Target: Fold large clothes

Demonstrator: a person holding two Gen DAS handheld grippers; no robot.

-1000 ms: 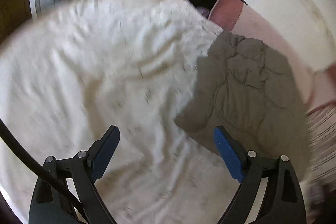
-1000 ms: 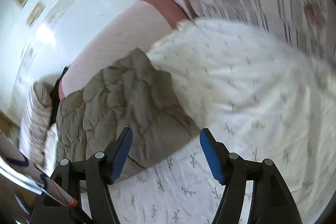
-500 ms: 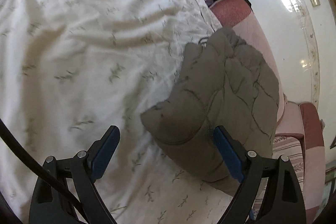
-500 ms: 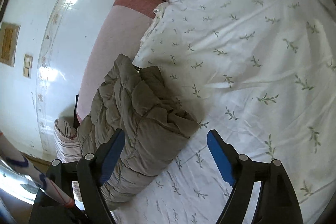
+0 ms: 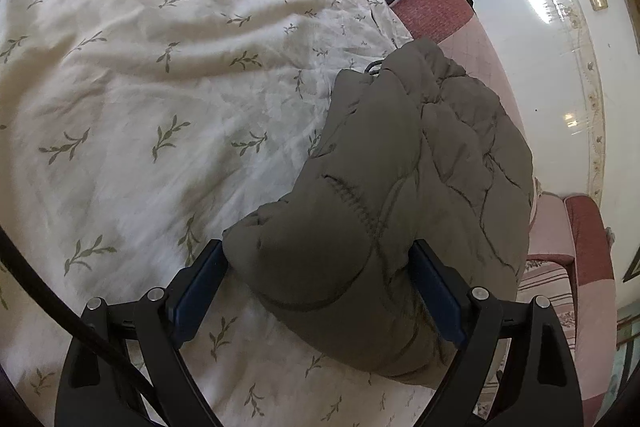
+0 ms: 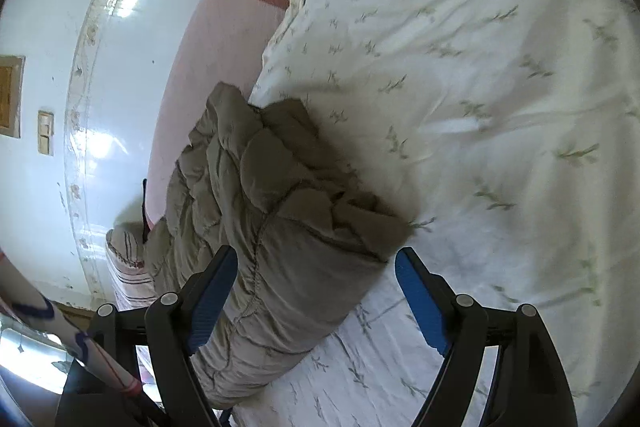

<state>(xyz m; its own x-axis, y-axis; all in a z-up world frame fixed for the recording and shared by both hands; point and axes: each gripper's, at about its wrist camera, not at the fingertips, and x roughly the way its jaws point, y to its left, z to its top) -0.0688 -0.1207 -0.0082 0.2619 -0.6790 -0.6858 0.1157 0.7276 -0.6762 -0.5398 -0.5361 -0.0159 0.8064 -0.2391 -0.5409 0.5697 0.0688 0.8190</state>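
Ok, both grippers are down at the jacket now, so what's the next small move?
Probably close the left gripper: its open fingers already flank the near end of the bundled olive jacket on the leaf-print bedspread. The right gripper is open too, with the jacket's edge between its fingers.

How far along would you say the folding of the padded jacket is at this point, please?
Largely done, it seems: the olive padded jacket lies as a compact folded bundle on the leaf-print bed sheet. In hand: both the left gripper and the right gripper have open jaws straddling the bundle's ends. Left: probably gripping it and tidying or moving it.
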